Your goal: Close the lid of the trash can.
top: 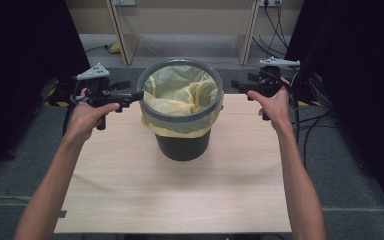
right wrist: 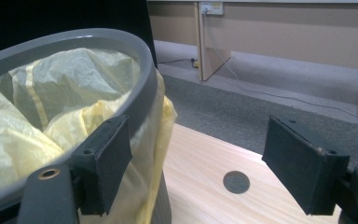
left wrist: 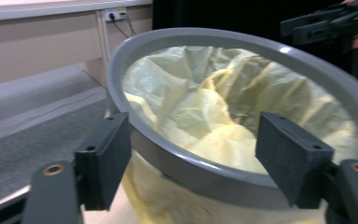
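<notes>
Your left gripper is released at the bin's rim, ring and bag just ahead of its pads. Your right gripper gapes too, holding nothing, the rim off to its left, slightly farther.

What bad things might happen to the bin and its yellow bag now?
1. The grey ring clamps the yellow bag on the bin. The left gripper sits right at that ring with open jaws; a bump there might knock the ring askew and loosen the bag.
2. The bag hangs crumpled inside the bin; a jaw dipping in could snag or tear it.
3. The right gripper is open beside the rim; a sideways push might tip the bin on the table.
</notes>
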Action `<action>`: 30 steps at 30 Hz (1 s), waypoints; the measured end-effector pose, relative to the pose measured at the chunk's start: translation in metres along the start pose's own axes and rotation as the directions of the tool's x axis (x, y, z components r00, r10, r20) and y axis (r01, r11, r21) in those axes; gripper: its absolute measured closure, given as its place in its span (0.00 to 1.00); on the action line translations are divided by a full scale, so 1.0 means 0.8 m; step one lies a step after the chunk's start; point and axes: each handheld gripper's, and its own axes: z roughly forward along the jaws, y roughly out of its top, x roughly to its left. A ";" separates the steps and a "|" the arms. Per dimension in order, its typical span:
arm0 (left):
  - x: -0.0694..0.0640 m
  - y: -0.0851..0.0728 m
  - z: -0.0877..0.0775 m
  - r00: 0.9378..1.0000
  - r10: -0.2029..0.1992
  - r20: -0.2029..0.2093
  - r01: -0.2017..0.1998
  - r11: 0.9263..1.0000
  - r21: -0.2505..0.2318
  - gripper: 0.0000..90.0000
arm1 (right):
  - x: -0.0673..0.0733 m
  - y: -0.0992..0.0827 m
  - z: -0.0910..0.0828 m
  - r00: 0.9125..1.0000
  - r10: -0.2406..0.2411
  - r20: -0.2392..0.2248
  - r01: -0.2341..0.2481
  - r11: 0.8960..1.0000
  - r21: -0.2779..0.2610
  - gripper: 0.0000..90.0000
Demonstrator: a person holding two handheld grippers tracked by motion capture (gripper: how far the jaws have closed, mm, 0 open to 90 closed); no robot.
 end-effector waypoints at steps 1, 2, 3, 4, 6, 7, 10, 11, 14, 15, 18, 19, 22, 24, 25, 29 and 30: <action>-0.003 -0.002 -0.005 1.000 0.011 -0.005 -0.011 1.000 0.000 0.27 | -0.002 -0.004 -0.005 1.000 -0.001 0.002 0.001 1.000 -0.004 0.27; -0.005 -0.004 -0.009 1.000 0.021 -0.012 -0.021 1.000 0.000 0.25 | -0.003 -0.008 -0.009 1.000 -0.001 0.005 0.001 1.000 -0.005 0.27; -0.007 -0.005 -0.012 1.000 0.022 -0.014 -0.022 1.000 -0.004 0.24 | -0.004 -0.012 -0.013 1.000 0.003 0.006 -0.003 1.000 -0.007 0.27; -0.010 -0.009 -0.016 1.000 0.023 -0.010 -0.023 1.000 -0.017 0.23 | -0.006 -0.015 -0.016 1.000 0.003 0.007 -0.003 1.000 -0.009 0.27; -0.014 -0.015 -0.020 1.000 0.023 -0.007 -0.023 0.999 -0.027 0.22 | -0.008 -0.024 -0.021 1.000 0.005 0.011 -0.005 1.000 -0.007 0.26; -0.017 -0.021 -0.022 1.000 0.028 -0.007 -0.028 0.999 -0.030 0.21 | -0.009 -0.029 -0.024 1.000 0.006 0.013 -0.006 1.000 -0.006 0.26; -0.022 -0.037 -0.025 0.999 0.034 -0.015 -0.034 0.999 -0.034 0.19 | -0.012 -0.043 -0.031 1.000 0.007 0.019 -0.007 1.000 -0.003 0.26; -0.023 -0.041 -0.025 0.999 0.038 -0.017 -0.038 0.999 -0.029 0.19 | -0.012 -0.049 -0.034 1.000 0.006 0.021 -0.005 1.000 -0.003 0.26; -0.026 -0.055 -0.026 0.998 0.046 -0.031 -0.046 0.999 -0.015 0.19 | -0.013 -0.058 -0.040 1.000 0.007 0.020 -0.006 1.000 -0.004 0.25; -0.027 -0.059 -0.026 0.999 0.044 -0.029 -0.044 0.999 -0.016 0.19 | -0.012 -0.063 -0.042 1.000 0.003 0.020 -0.003 1.000 -0.003 0.25; -0.031 -0.073 -0.026 0.999 0.043 -0.030 -0.044 0.999 -0.012 0.19 | -0.010 -0.074 -0.048 1.000 -0.009 0.019 0.009 1.000 -0.003 0.25; -0.032 -0.077 -0.026 0.998 0.049 -0.033 -0.049 0.999 -0.002 0.19 | -0.009 -0.078 -0.050 1.000 -0.010 0.017 0.010 1.000 -0.004 0.25; -0.034 -0.092 -0.025 0.997 0.063 -0.045 -0.062 0.998 0.019 0.19 | -0.005 -0.090 -0.054 1.000 -0.016 0.013 0.016 1.000 -0.001 0.25; -0.035 -0.100 -0.024 0.998 0.054 -0.044 -0.054 0.999 0.010 0.19 | -0.002 -0.098 -0.056 1.000 -0.026 0.013 0.026 1.000 0.004 0.25; -0.036 -0.104 -0.024 0.998 0.052 -0.043 -0.052 0.999 0.013 0.19 | 0.000 -0.102 -0.057 1.000 -0.028 0.013 0.028 1.000 0.004 0.25; -0.037 -0.124 -0.018 0.997 0.065 -0.050 -0.063 0.997 0.038 0.19 | 0.004 -0.117 -0.060 1.000 -0.027 0.010 0.027 1.000 0.008 0.25; -0.038 -0.130 -0.017 0.996 0.069 -0.049 -0.067 0.997 0.043 0.19 | 0.005 -0.122 -0.060 0.999 -0.031 0.013 0.031 0.999 0.012 0.25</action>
